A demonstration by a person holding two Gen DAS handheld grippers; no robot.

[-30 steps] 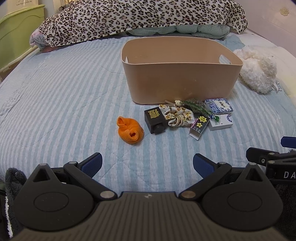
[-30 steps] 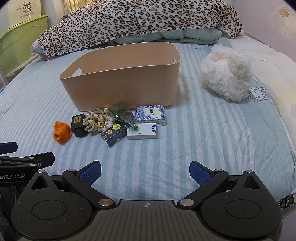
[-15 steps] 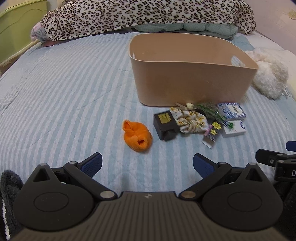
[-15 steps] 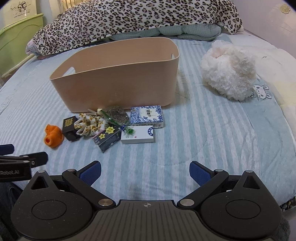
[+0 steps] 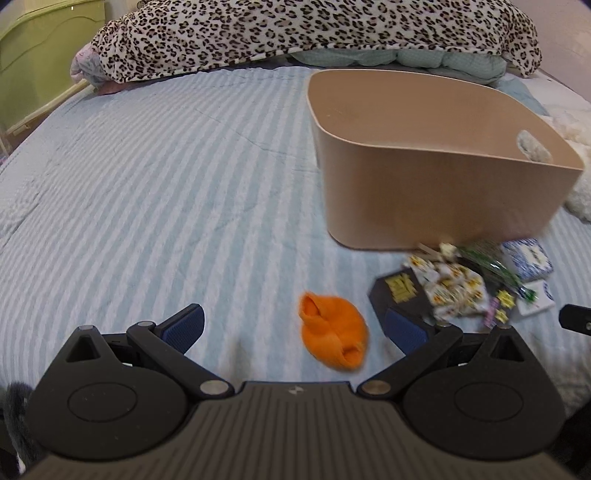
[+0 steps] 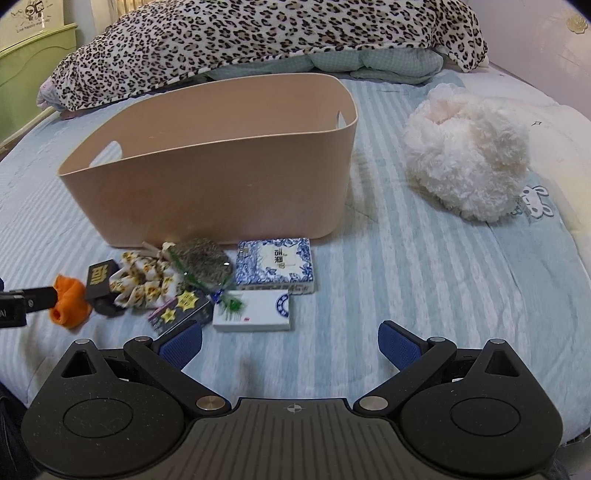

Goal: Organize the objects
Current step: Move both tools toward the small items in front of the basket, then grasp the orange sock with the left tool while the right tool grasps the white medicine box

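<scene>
Left wrist view: left gripper (image 5: pixel 293 326) fingers spread, empty, low over the crumpled orange cloth (image 5: pixel 334 341) on the striped bed cover, near-left of the empty beige plastic bin (image 5: pixel 424 195). Risk: pinching bedding with the cloth.

Right wrist view: right gripper (image 6: pixel 290 339) fingers apart, empty, near the white flat box (image 6: pixel 253 312). Risk: box lies flat and crowded, may slide or drag the green sprig (image 6: pixel 231 304).

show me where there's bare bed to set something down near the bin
Free: the striped bedspread left of the tan bin, up to the leopard blanket; also the strip between bin and fluffy white plush, and in front of the plush. Crowded: the bin's front, from the orange sock through the floral scrunchie to the blue-and-white boxes.
</scene>
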